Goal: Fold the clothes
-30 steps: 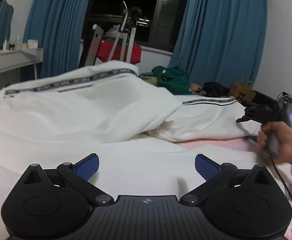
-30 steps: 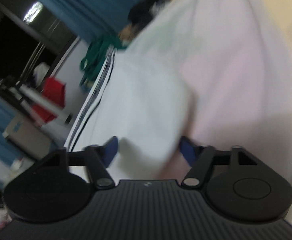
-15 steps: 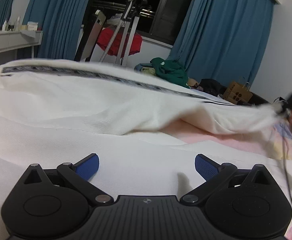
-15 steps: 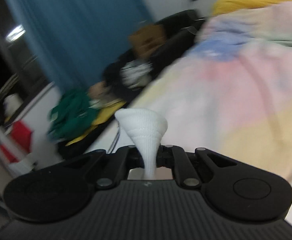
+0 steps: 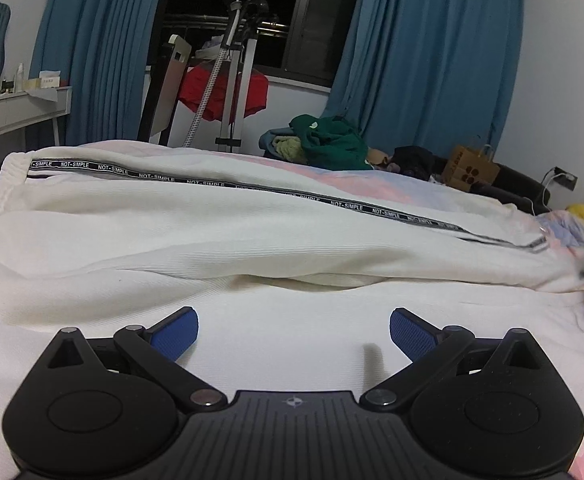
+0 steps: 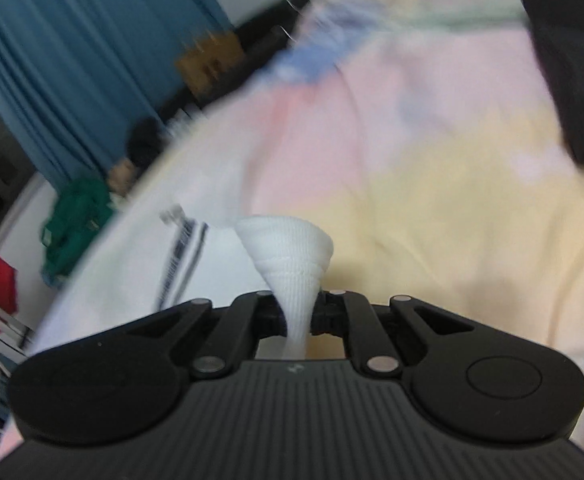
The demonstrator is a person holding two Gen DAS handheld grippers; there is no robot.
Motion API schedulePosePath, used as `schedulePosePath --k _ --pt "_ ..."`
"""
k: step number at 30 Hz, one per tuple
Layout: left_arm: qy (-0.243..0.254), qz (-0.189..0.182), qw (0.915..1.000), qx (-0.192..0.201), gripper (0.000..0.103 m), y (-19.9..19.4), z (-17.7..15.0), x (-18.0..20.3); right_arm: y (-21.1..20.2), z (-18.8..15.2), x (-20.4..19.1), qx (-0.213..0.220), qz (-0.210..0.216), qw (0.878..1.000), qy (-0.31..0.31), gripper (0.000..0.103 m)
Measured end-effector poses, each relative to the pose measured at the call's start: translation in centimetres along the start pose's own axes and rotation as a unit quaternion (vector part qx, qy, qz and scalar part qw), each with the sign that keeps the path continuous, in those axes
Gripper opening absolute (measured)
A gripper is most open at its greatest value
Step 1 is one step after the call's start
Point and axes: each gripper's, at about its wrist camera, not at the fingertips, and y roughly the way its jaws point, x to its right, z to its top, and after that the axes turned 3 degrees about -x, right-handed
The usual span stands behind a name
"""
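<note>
White track trousers [image 5: 219, 232] with a lettered side stripe are laid lengthwise across the bed [image 6: 432, 168]. A bunched cuff is pinched in the right gripper [image 6: 298, 316]; the left gripper [image 5: 294, 330] is held spread, empty, over near fabric. Soft, light, limp knit is judged; waistband and cuffs are best gripped.

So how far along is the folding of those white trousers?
Barely begun. The white trousers lie stretched along the bed, legs laid together, no crosswise fold yet. The right gripper has its jaws shut on a pinch of the cuff; the left gripper hovers open over the cloth. All the folding remains.
</note>
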Motion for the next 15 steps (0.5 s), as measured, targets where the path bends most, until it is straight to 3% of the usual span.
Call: schedulePosePath --k 2,8,10,12,15 --pt "-0.002 0.001 1.0000 -0.001 0.103 0.1 -0.1 0.1 0.7 -1.3 1.1 -0.009 0.000 1.000 -0.009 0.008" --pt "0.003 0.002 1.0000 0.006 0.103 -0.7 0.5 0.4 -2.2 -1.9 -1.2 0.010 -0.011 0.997 -0.070 0.017" --pt "0.008 -0.002 0.9998 0.019 0.103 -1.6 0.9 0.7 -4.1 -2.2 -2.0 0.011 -0.013 0.996 -0.084 0.028" --pt "0.017 -0.005 0.9993 0.032 0.103 -2.6 1.1 1.3 -6.8 -2.8 -3.0 0.020 -0.015 0.994 -0.104 0.048" --pt "0.027 -0.006 0.9988 0.041 0.103 -4.4 1.5 2.3 -12.1 -4.7 -4.5 0.035 0.005 0.986 -0.161 0.063"
